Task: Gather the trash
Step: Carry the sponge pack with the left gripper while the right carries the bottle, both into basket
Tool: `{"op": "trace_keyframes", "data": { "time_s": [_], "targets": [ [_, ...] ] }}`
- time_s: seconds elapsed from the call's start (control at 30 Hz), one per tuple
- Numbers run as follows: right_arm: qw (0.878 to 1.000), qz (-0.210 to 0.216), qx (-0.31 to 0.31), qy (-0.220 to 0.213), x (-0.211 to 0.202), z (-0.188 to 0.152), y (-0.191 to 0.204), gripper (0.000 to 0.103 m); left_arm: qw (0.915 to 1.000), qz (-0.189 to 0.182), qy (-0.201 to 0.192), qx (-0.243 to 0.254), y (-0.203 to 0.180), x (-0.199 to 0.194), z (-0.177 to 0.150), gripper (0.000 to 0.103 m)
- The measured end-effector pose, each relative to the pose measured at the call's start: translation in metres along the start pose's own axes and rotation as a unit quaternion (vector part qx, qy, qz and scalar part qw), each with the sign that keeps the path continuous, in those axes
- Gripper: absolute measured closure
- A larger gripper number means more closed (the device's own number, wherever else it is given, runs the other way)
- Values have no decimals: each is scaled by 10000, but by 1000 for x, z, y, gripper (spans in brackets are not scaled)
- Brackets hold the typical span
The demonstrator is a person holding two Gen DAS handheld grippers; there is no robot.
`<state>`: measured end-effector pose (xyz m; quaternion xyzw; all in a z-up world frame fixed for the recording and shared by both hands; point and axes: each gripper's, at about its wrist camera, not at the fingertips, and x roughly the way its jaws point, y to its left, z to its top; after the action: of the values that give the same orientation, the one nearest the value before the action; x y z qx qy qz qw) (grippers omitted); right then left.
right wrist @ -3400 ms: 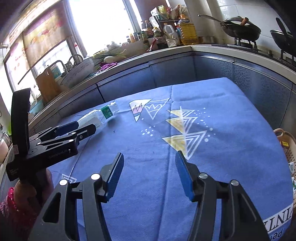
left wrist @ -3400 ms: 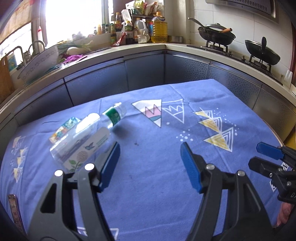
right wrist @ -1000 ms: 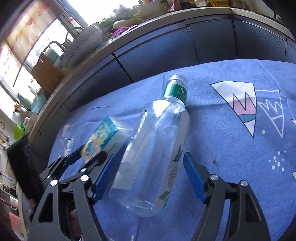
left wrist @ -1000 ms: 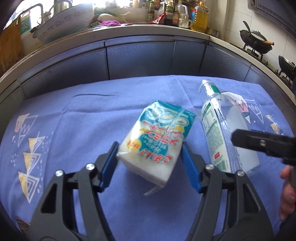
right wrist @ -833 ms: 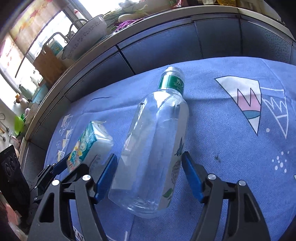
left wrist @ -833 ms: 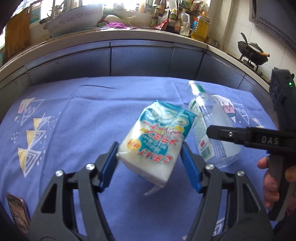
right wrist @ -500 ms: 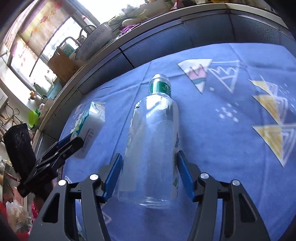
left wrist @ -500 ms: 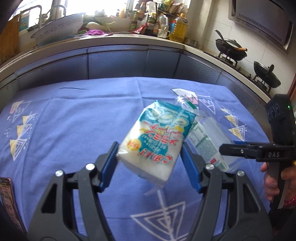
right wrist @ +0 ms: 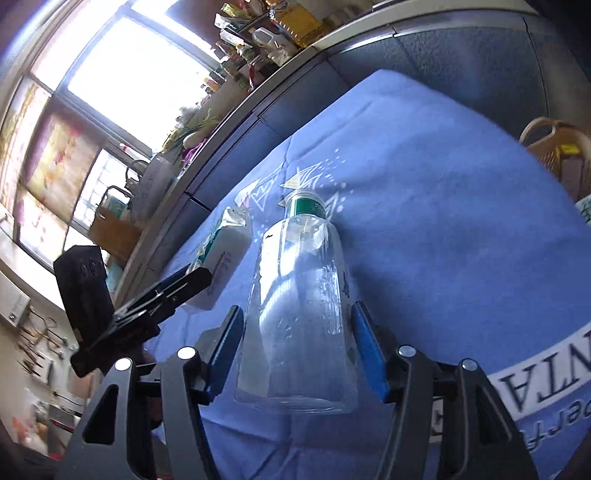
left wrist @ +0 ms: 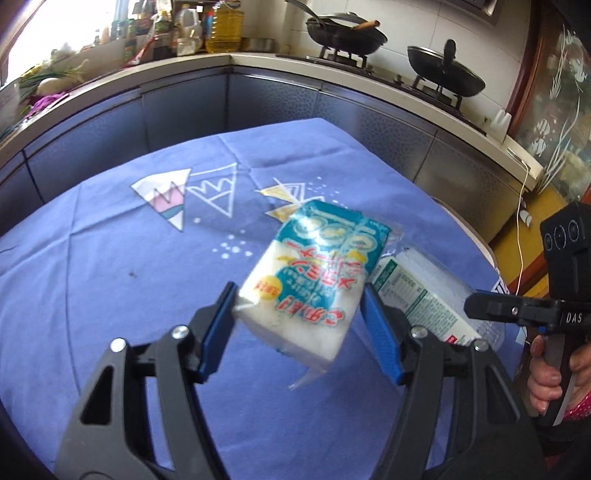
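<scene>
My left gripper (left wrist: 299,317) is shut on a white and teal wrapped packet (left wrist: 314,280) and holds it above the blue tablecloth (left wrist: 110,266). My right gripper (right wrist: 297,343) is shut on a clear plastic bottle (right wrist: 299,306) with a green label at its neck, also lifted above the cloth. In the left wrist view the bottle (left wrist: 424,299) shows to the right of the packet, with the right gripper (left wrist: 517,314) around it. In the right wrist view the packet (right wrist: 221,262) and the left gripper (right wrist: 166,291) show to the left of the bottle.
A wicker basket (right wrist: 554,147) stands past the table's right edge. A counter (left wrist: 258,62) with bottles, pans (left wrist: 347,35) and a stove runs behind the table. A window (right wrist: 140,77) and a sink area lie to the left.
Both grippers closed on their objects, lifted them off the cloth and swung right. The packet and the bottle are now over the right side of the table, nearer the basket.
</scene>
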<state>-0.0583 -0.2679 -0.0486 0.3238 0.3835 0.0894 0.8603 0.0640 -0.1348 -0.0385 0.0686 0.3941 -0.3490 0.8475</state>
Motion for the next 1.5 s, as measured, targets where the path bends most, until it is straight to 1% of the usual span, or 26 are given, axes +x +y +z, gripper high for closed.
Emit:
{"op": "trace_keyframes", "data": {
  "time_s": [0.07,0.13,0.17,0.27,0.37,0.43,0.5,0.53,0.57,0.6,0.63,0.73,0.83,0.93,1.07,1.23,1.37,1.5],
  "targets": [
    [9993,-262,-242,102,-1,-2,3,41,9999,-10,78,67,-9,7,-1,38],
    [9970,-533,-530,164,0,-5,9,34,9999,35,103,115,-15,9,-3,38],
    [9952,-686,-681,182,1,-7,12,33,9999,19,123,117,-16,9,-5,38],
    [9894,-976,-1051,219,18,-11,31,30,9999,70,133,83,-13,4,-10,38],
    [9793,-1280,-1547,250,36,-18,54,29,9999,119,121,34,-9,-1,-15,38],
    [9709,-1499,-1845,281,45,-24,62,27,9999,132,88,16,-7,-6,-19,38],
    [9624,-1792,-2006,386,59,-30,62,27,9999,136,56,10,-5,-10,-21,38],
    [9609,-1852,-2010,439,64,-30,60,27,9999,144,41,5,-4,-12,-23,38],
    [9622,-1832,-1960,459,67,-31,57,27,9999,140,37,-5,-3,-13,-24,38],
    [9642,-1797,-1896,454,67,-32,54,38,9999,126,38,-26,-3,-13,-24,38],
    [9673,-1706,-1823,442,65,-31,50,40,9999,111,40,-48,-2,-13,-25,38],
    [9751,-1478,-1625,312,49,-27,38,44,10000,29,41,-65,-7,-12,-19,38],
    [9831,-1309,-1279,37,28,-17,23,44,9999,-124,27,12,-20,-7,-5,38],
    [9854,-1350,-992,-307,1,-6,4,44,9993,-333,44,161,-43,4,16,38],
    [9824,-1598,-652,-721,-40,5,-34,44,9966,-536,117,616,-93,29,44,38],
    [9739,-1983,-248,-1073,-88,12,-95,44,9893,-849,343,1133,-166,74,79,38],
    [9676,-2255,78,-1134,-114,20,-151,44,9831,-1000,605,1407,-223,119,101,38],
    [9639,-2373,397,-1137,-121,24,-202,43,9776,-944,880,1664,-268,165,112,38]
  ]
}}
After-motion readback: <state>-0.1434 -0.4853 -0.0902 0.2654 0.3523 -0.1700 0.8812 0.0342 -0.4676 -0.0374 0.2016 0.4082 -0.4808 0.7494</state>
